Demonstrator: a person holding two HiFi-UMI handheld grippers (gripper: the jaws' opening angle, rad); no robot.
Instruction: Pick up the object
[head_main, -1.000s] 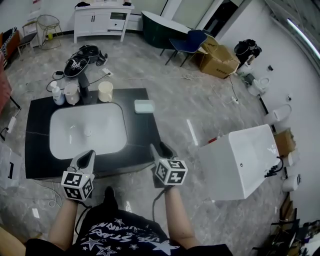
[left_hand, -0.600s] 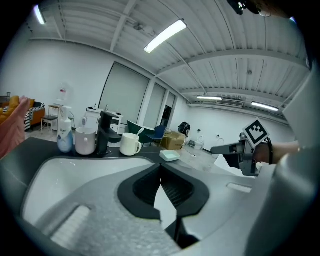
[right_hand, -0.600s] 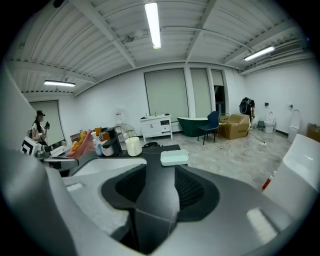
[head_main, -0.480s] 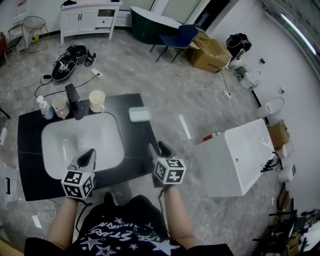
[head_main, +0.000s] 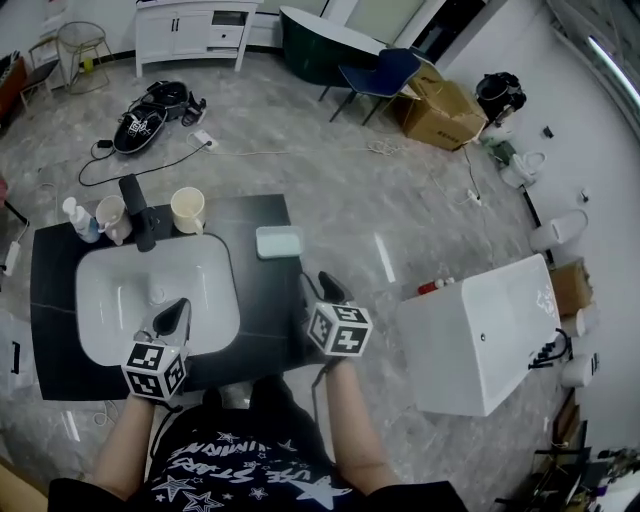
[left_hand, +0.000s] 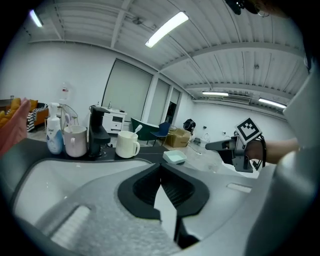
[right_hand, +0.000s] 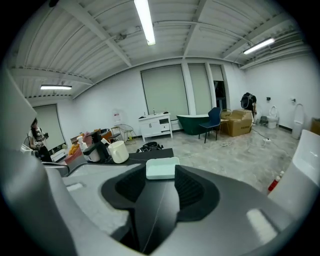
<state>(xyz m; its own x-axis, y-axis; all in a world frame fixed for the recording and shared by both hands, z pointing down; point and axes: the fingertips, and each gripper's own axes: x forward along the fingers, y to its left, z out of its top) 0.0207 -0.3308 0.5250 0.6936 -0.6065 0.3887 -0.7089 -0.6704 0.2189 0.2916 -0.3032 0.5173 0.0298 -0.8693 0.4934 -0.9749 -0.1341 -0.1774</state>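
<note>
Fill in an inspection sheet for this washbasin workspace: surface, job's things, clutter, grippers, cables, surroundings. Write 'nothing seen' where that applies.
Surface: black countertop with a white basin set in it.
Job's things: pale green soap dish, probably the object, at the back right, untouched.
Clutter: black tap, cream mug, pale cup, pump bottle along the back edge.
Grippers: left gripper shut, over the basin's front; right gripper open, facing the soap dish; both empty.
Cables: black cable and white cable on the floor.
Surroundings: blue chair, cardboard box, white cabinet.
</note>
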